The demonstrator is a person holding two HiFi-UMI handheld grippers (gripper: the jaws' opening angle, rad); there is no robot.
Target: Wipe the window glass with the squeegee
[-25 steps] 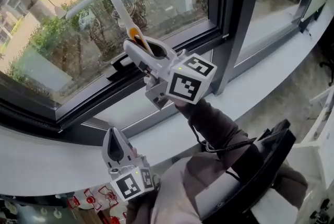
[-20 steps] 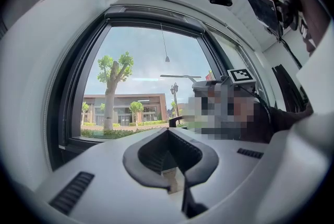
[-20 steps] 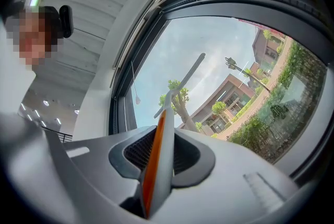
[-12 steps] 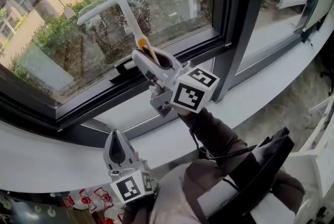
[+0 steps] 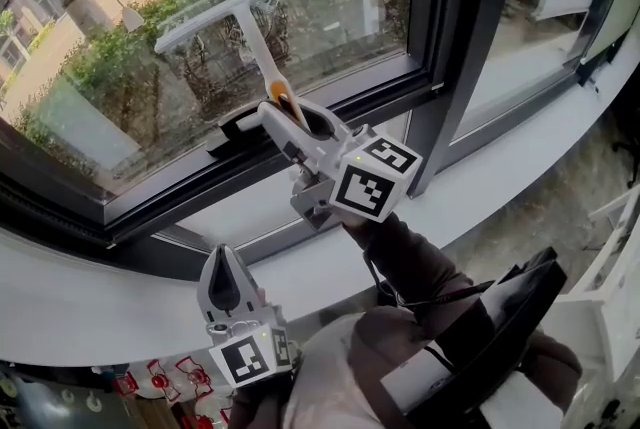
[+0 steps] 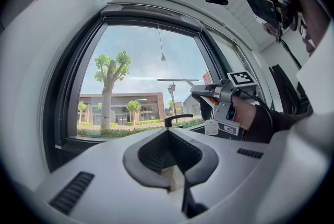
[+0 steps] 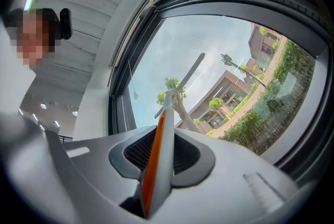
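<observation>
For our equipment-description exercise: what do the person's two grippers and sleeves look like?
The left gripper and right gripper are pale grey shells with dark ribbed pads, each carrying a white cube printed with black square markers. Dark grey sleeves cover both arms.

Pretty tight down low: the black window handle (image 5: 232,129) sticks up off the bottom frame (image 5: 130,207) just left of the right gripper (image 5: 283,109), which is clamped on the squeegee (image 5: 250,32), and the thick dark post (image 5: 465,37) stands close on its right. The glass (image 5: 100,87) left of the blade is wide open. The white sill (image 5: 80,307) is bare around the left gripper (image 5: 221,255), jaws together, well below the pane.
</observation>
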